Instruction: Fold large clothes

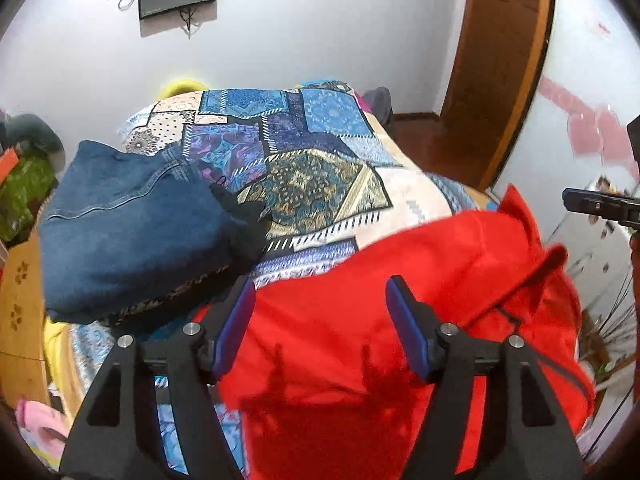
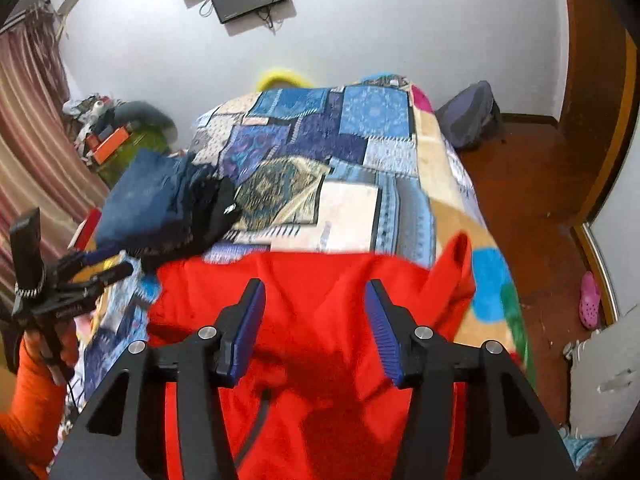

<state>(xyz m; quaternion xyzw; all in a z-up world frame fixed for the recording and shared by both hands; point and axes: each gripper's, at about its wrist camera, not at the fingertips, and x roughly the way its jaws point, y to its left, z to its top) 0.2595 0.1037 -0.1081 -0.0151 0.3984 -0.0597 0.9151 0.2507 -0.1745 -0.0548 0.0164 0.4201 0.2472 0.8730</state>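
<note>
A large red garment (image 1: 400, 300) lies spread on the near end of a bed with a patchwork cover (image 1: 320, 168); it also shows in the right wrist view (image 2: 320, 280). My left gripper (image 1: 320, 300) hovers just above the red cloth, jaws wide open and empty. My right gripper (image 2: 316, 304) is also open and empty above the red garment. One corner of the garment (image 2: 456, 264) stands up at the right. The left gripper also shows in the right wrist view (image 2: 80, 276), at the left edge.
A folded stack of blue denim and dark clothes (image 1: 132, 220) lies on the bed's left side, also in the right wrist view (image 2: 160, 200). The bedcover (image 2: 360, 152) stretches toward the far wall. Wooden floor (image 2: 532, 200), a dark bag (image 2: 468, 120) and a pink shoe (image 2: 590, 300) are at the right.
</note>
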